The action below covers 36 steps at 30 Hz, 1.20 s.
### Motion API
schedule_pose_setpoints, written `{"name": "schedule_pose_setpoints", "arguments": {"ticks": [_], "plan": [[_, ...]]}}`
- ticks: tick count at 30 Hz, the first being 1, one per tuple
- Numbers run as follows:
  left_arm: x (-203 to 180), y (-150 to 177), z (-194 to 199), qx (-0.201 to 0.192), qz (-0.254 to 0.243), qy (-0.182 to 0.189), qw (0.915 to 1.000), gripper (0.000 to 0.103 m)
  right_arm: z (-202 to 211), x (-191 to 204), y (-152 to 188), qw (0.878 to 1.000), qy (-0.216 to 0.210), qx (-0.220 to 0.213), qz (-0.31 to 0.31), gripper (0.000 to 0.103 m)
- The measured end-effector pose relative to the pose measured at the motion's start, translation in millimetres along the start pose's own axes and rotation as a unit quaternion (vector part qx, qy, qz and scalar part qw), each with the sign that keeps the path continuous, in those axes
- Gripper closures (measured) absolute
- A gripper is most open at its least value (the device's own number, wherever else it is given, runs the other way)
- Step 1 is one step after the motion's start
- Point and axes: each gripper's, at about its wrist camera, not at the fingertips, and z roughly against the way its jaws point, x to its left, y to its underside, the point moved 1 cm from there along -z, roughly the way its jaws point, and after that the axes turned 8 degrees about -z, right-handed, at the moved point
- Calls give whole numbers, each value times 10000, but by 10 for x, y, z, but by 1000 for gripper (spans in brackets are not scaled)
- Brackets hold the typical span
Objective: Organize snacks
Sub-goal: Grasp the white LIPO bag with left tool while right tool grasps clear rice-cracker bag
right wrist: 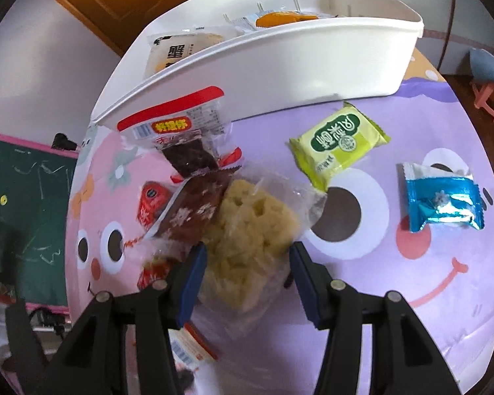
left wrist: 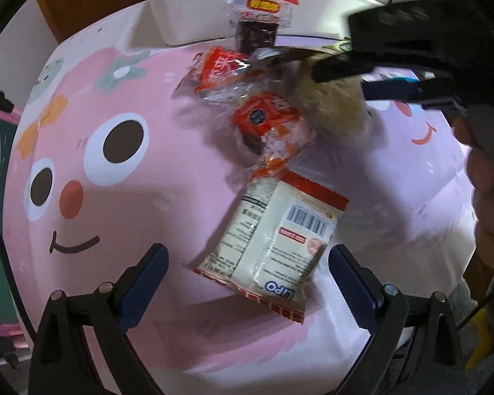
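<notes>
We hold the right gripper [right wrist: 248, 276] with fingers spread around the yellow cake packet [right wrist: 247, 230], mid-pile on the surface [right wrist: 395, 296]. Left gripper [left wrist: 247, 283]: fingers open over the white cracker packet [left wrist: 273, 240]. White bin [right wrist: 280, 65] at the far edge.

A bin [right wrist: 280, 56] is sitting at the top of the right wrist frame, with packets [right wrist: 270, 19] lying in it. Below it, a pile [right wrist: 194, 197] is lying centre-left, a pouch [right wrist: 339, 144] to its right, and a candy [right wrist: 441, 197] at far right.
</notes>
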Motion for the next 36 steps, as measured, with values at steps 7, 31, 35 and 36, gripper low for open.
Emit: {"name": "schedule_pose_setpoints", "arguments": {"ticks": [7,31,35,36], "plan": [[-17,-21,-88,51,40,-103,9999,6,-214,255,53,9956,752,62,552,34],[228,2,78,-532,1100,308,9920,58,115,-58,521,9938,92,174,1094,46],[235,13,130,-600,1157,333,9909,58,252,-46,560,9924,-37,71,1230,46],[228,5,169,-653,1148,338,9907,58,273,-18,564,9919,-76,36,1266,46]]}}
